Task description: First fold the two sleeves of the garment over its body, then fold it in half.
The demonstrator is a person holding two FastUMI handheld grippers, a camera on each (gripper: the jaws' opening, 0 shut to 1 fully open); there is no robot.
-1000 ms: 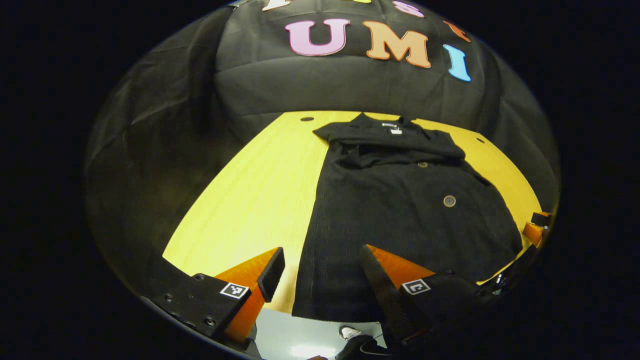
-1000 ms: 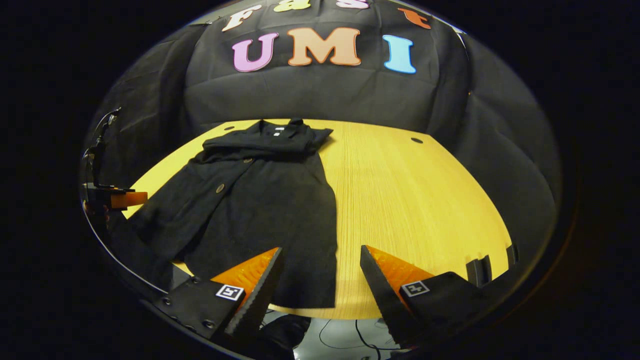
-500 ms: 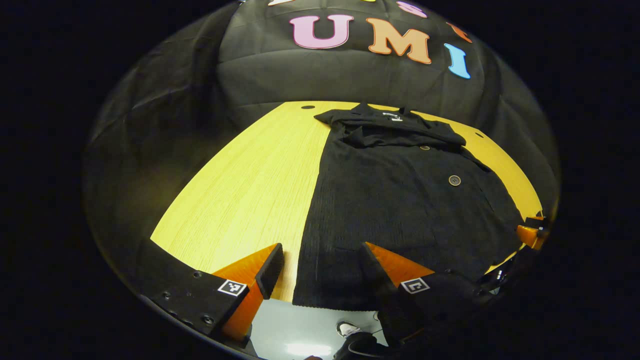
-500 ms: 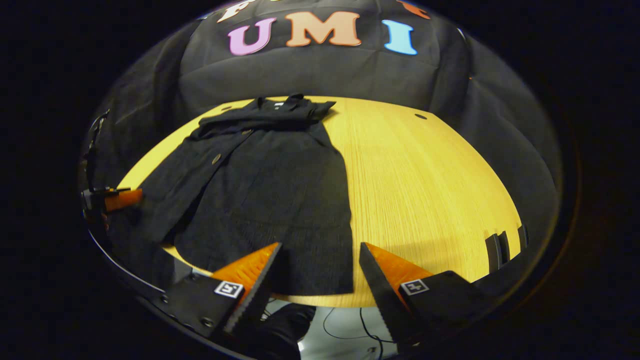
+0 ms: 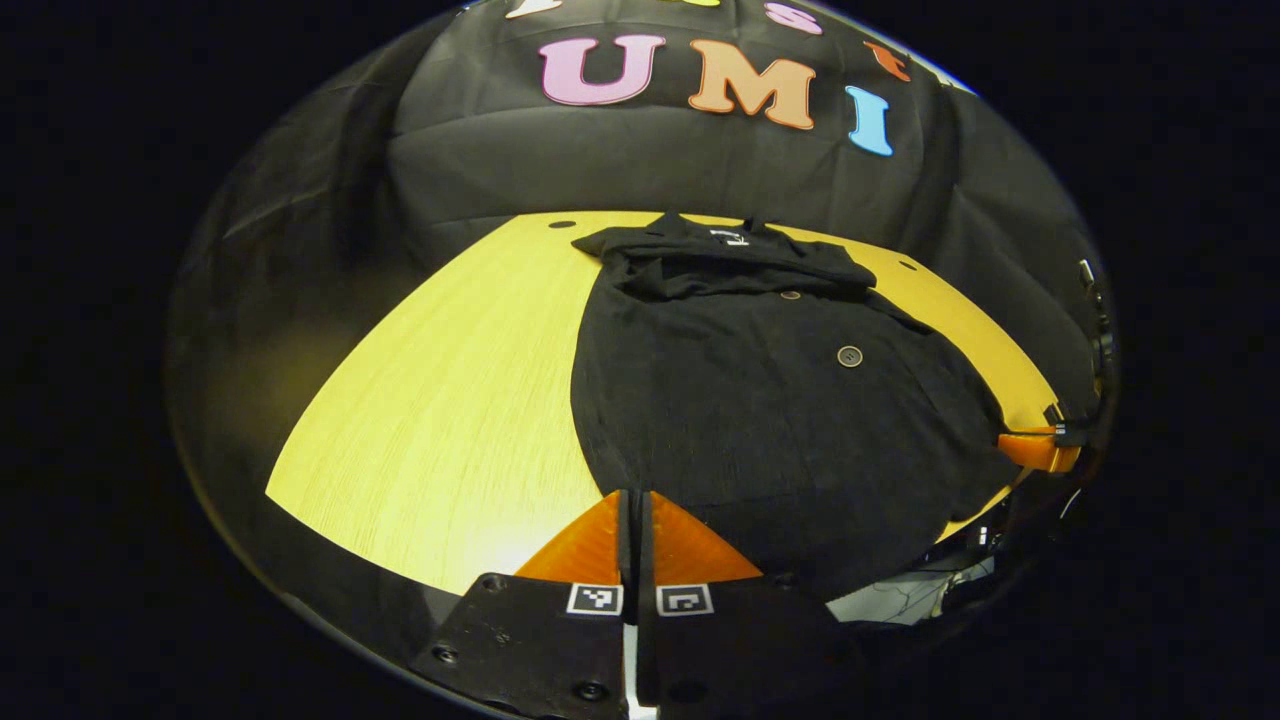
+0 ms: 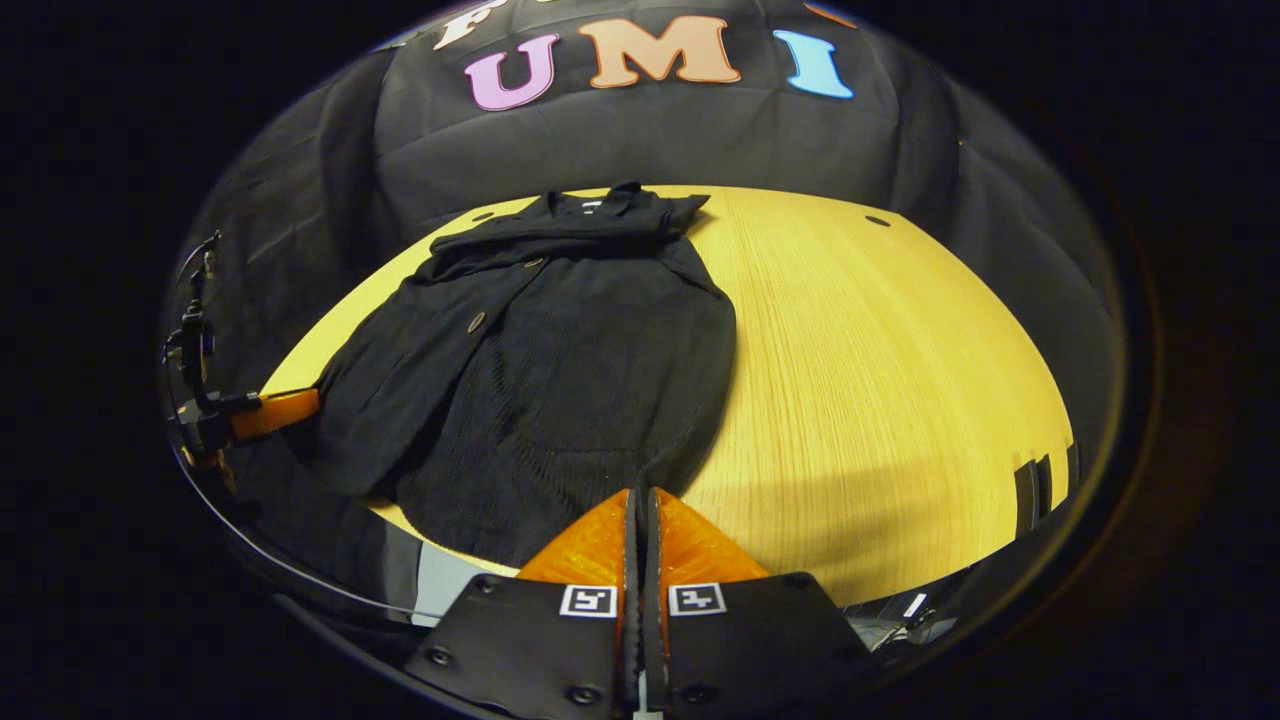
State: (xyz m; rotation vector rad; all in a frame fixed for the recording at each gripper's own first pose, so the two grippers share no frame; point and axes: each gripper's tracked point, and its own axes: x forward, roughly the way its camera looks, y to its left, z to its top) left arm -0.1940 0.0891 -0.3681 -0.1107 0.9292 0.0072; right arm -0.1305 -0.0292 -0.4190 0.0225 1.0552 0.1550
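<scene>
- The yellow wooden table [image 5: 440, 400] spreads under both of my grippers, with the booth's black cloth wall [image 5: 640, 170] rising behind its far edge.
- The black garment [image 5: 760, 400] lies flat on the table, collar at the far end, both sleeves folded across its chest, the hem at the near edge under my hands.
- My left gripper [image 5: 634, 505] sits at the hem's left corner, its two fingers pressed together with the edge of the cloth pinched between them.
- My right gripper [image 6: 640, 500] sits at the hem's right corner, fingers likewise closed flat on the fabric.
- In the left gripper view the other gripper's finger pokes in low at the right, just beside the garment's side edge; in the right gripper view its counterpart shows at the far left.
- Round buttons [image 5: 849, 356] run down the garment's front.
- A small white neck label [image 5: 730, 238] shows inside the collar, too small to read.
- Small dark holes [image 6: 879, 221] dot the table's far edge.
</scene>
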